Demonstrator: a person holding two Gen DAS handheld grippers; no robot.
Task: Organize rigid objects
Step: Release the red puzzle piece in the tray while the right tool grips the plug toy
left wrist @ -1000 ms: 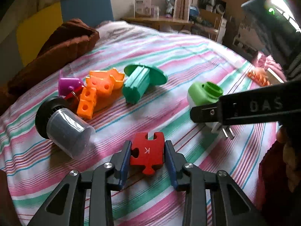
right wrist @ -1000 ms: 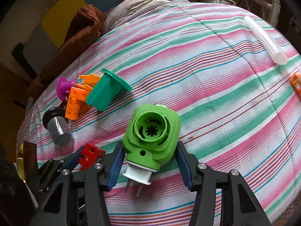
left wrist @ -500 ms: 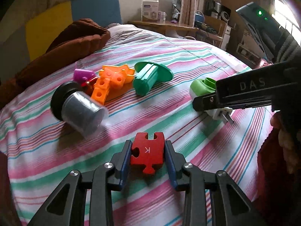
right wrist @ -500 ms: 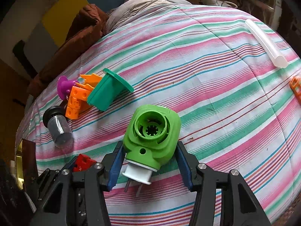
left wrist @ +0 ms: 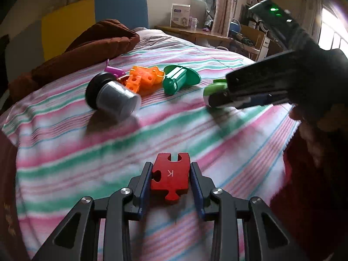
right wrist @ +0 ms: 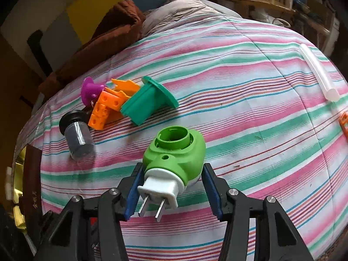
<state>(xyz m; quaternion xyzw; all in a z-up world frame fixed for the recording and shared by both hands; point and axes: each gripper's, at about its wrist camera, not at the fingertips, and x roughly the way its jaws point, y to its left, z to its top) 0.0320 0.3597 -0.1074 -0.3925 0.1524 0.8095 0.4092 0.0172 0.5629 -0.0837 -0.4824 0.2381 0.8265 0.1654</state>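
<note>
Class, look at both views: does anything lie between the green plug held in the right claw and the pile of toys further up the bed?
Nothing visible. Only bare striped bedspread separates the green plug, held in the right claw, from the pile of toys.

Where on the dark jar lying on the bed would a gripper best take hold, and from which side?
Grip the dark jar across its smooth cylindrical body, coming from above with the jaws straddling its sides. It lies tipped over, with its wider black lid next to the orange blocks, so the open-bed end and the body's flanks look freest. The lid's rim probably offers less contact.
</note>
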